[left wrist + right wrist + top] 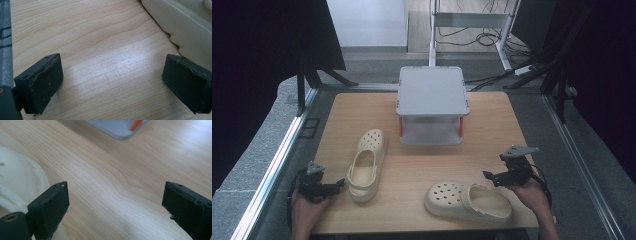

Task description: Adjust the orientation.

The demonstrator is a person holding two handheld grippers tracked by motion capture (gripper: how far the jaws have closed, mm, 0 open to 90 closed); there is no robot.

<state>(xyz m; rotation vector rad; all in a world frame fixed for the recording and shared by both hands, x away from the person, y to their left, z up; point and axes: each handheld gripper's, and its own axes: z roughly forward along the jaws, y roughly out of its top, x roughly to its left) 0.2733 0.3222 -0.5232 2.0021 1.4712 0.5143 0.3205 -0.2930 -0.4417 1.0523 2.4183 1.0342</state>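
- My left gripper [324, 188] sits at the near left corner of the light wooden table [492, 125], jaws spread wide with only bare wood between them.
- Just right of it lies a cream foam clog with round holes over the toe [367, 164], toe pointing far, heel strap near. In my left gripper view its ridged sole edge [185, 30] comes close to one pad without touching.
- At the far centre stands a grey two-tier plastic shelf with orange posts [432, 105], both tiers bare.
- Near right lies the second cream foam clog [469, 201], on its side across the table's front edge, toe pointing left.
- My right gripper [502, 175] hovers just beyond that clog's heel, jaws spread and gripping nothing; in my right gripper view the clog's pale rim [22, 185] lies beside the left jaw.
- Risk, as I judge it: soft foam may squash and slip from a shallow pinch, and the right clog, so near the edge, could be nudged off the table.
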